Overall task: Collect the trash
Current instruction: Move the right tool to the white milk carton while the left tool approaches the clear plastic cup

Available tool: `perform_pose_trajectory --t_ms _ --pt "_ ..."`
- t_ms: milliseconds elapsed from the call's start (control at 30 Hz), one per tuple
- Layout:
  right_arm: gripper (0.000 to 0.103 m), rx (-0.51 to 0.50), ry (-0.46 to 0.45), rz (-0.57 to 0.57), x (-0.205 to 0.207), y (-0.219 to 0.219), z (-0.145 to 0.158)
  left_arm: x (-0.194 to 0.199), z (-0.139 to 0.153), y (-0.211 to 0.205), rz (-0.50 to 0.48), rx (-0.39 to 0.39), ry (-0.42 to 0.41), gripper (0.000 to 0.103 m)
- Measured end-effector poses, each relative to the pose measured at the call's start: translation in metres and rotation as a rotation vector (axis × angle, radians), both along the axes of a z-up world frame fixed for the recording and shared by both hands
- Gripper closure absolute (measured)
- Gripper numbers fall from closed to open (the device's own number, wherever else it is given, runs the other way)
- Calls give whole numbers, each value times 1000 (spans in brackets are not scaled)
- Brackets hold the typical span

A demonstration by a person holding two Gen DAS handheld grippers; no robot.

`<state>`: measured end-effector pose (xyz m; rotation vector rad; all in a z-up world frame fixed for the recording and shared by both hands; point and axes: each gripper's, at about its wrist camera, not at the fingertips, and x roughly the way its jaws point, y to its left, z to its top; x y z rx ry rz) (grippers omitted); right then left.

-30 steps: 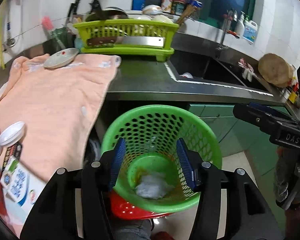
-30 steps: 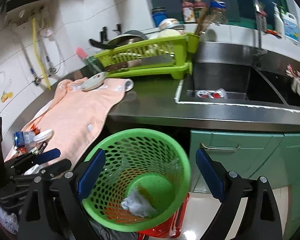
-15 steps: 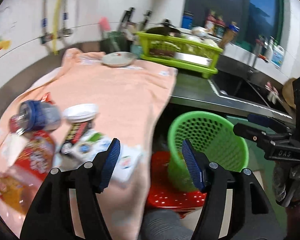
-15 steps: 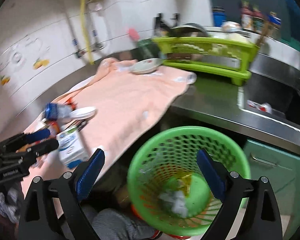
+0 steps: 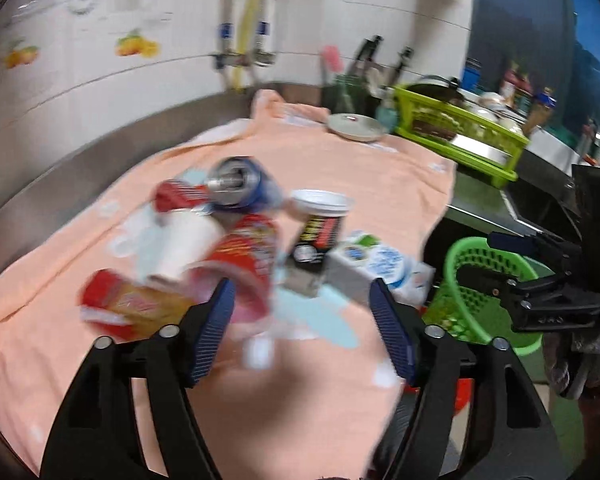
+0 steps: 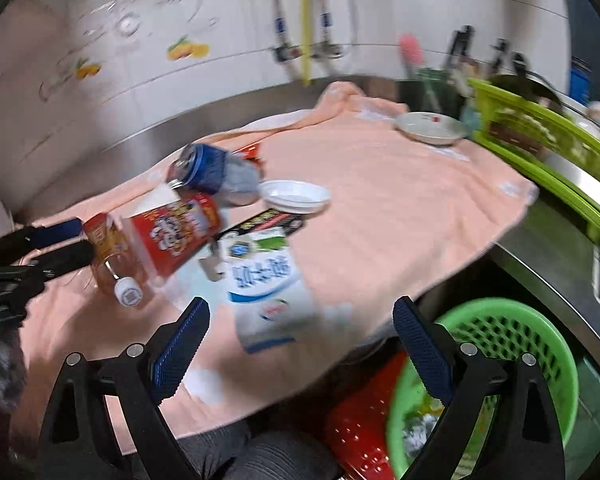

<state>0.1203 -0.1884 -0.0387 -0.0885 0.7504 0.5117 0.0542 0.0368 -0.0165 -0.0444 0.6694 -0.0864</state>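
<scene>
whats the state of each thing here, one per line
left hand-held gripper: open, empty
right hand-held gripper: open, empty
green basket: upright, crumpled trash inside
blue can: on its side
milk carton: lying flat on the towel
red snack packet: lying on the towel
white lid: loose, rim up

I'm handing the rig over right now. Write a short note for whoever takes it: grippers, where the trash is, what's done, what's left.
Left gripper: open, empty, above the pink towel.
Right gripper: open, empty, near the milk carton.
Green basket sits below the counter edge on a red stool, with crumpled wrapping already inside.
Left on the towel: blue can, red snack bag, black-labelled cup, milk carton, orange bottle.
</scene>
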Motion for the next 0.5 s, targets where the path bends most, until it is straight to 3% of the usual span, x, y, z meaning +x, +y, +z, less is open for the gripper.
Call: perform_pose_trajectory --t_ms 167,500 --pt "13 -71 36 95 21 40 -17 -26 1 43 80 42 -3 24" --pt "13 -228 53 142 56 78 -48 -60 -24 106 186 94 58 19"
